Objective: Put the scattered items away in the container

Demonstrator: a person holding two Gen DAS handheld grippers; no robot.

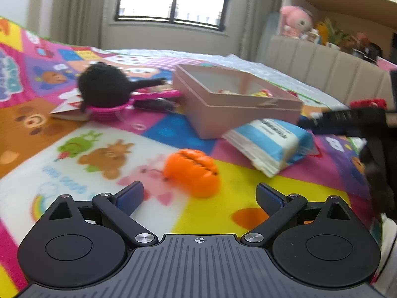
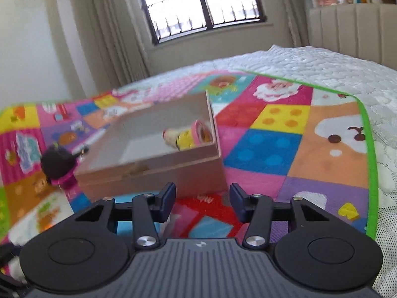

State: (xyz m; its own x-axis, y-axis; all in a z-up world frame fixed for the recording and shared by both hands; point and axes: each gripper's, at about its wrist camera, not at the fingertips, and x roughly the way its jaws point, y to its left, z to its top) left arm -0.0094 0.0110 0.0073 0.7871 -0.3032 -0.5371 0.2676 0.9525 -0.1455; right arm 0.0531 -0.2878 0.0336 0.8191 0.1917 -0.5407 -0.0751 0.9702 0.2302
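The pink box [image 1: 238,109] sits open-topped on the colourful play mat [image 1: 223,213] spread over the bed [image 2: 322,67], and it serves as the landmark here. In the left wrist view its long axis runs from the near right corner back toward the far left, with one corner turned to the camera. Inside, against its far right wall in the right wrist view, lies a small yellow and pink toy [image 2: 188,137] on its side.

In front of the box, toward the left gripper [image 1: 199,197], an orange ball-like toy [image 1: 192,171] rests on the mat; it lies just ahead of the fingers, between their lines but not touched. The left fingers stand wide apart, holding nothing.

Leaning against the box's near right side is a blue and white tissue pack [image 1: 270,144], its long axis slanting toward the camera; its dark print is too blurred to read. Left of the box sits a black fuzzy toy [image 1: 105,87] on a pink base.

The right gripper [image 2: 202,203] hovers just before the box's near wall, fingers at a middling gap, holding nothing.
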